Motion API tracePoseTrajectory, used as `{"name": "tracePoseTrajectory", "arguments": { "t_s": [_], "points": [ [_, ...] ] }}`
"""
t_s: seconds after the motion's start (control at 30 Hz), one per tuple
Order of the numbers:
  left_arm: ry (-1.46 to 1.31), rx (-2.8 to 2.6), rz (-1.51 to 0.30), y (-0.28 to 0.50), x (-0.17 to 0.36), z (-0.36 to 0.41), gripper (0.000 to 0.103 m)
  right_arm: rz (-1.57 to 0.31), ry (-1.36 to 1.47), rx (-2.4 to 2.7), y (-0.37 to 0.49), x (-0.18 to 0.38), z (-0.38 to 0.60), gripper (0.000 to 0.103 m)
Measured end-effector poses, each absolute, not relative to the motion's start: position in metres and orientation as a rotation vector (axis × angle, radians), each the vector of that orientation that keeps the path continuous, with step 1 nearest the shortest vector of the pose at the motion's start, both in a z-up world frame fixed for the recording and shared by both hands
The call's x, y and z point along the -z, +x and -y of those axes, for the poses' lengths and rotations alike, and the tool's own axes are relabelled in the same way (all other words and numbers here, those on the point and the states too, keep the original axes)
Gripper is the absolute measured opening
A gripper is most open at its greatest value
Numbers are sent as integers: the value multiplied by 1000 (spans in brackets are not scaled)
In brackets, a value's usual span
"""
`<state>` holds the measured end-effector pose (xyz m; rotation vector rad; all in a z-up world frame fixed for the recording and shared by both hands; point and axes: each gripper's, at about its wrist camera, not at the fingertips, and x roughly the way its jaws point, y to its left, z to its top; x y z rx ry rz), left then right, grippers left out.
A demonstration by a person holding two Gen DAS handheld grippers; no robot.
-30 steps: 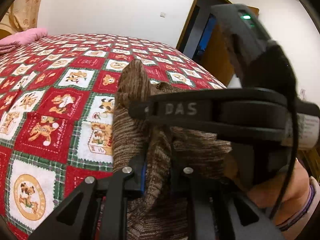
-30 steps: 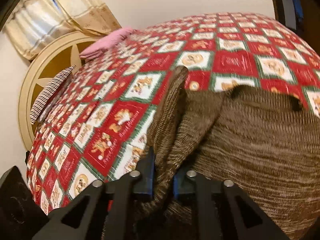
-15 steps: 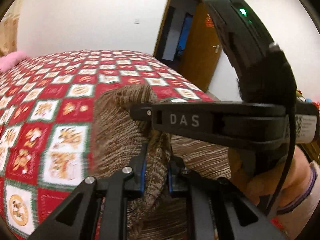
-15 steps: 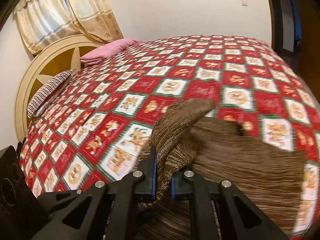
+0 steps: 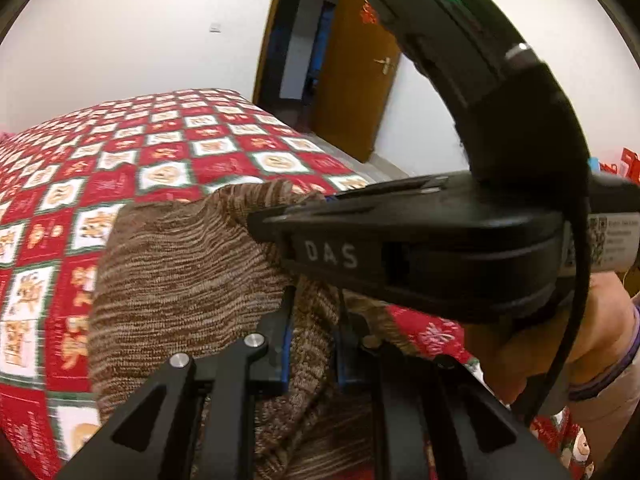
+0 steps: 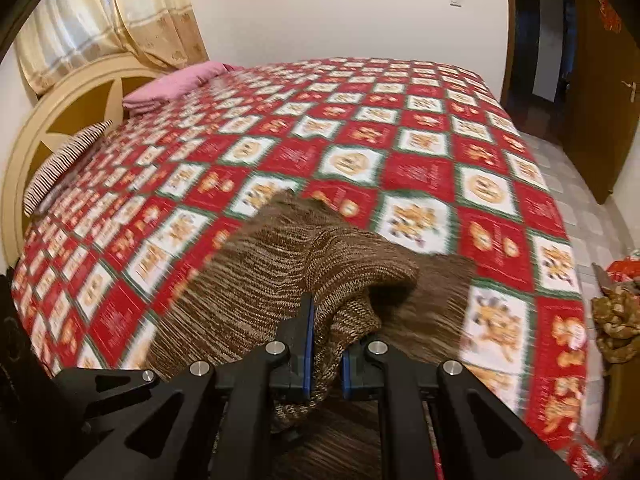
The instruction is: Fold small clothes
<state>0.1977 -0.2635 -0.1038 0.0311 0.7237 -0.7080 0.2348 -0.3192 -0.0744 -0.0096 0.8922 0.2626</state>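
A brown striped knit garment (image 5: 180,264) (image 6: 256,288) hangs above the red patchwork bedspread (image 5: 168,148) (image 6: 400,152). My left gripper (image 5: 312,320) is shut on a bunched edge of the knit. My right gripper (image 6: 326,340) is shut on another bunched edge, and a fold of the knit stands up just beyond its pads. In the left wrist view the right gripper's black body (image 5: 440,248) crosses close in front, held by a person's hand (image 5: 552,340), and hides the right part of the garment.
A pink pillow (image 6: 176,84) and a striped pillow (image 6: 64,160) lie by the round headboard (image 6: 60,112) at the far left. An open wooden door (image 5: 356,64) stands beyond the bed. Tiled floor (image 6: 600,216) and a crumpled brown item (image 6: 616,320) lie right of the bed.
Both grippers have moved across the bed with the knit held, rising a little. The doorway has swung into the left view, and more of the bed shows in the right view.
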Motion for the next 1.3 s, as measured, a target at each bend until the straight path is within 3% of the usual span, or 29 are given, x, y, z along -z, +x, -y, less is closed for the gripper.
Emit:
{"name": "tracePoseTrajectory", "arguments": {
  "t_s": [0.33,0.6,0.83,0.93,1.17,1.3],
  "points": [
    [99,727,-802,191,135,297,16,-975,81,-219,222,113,359,10],
    [65,775,-781,190,139,289,16,-986,564,-324,238,131,403,18],
    [43,759,-784,187,137,284,16,-959,757,-346,260,150,411,19],
    [63,748,-763,179,129,285,16,-884,624,-332,250,130,402,13],
    [42,839,-707,159,99,305,16,-589,109,-323,211,49,366,12],
    [73,816,-832,164,125,320,16,-680,61,-267,225,71,381,12]
  ]
}}
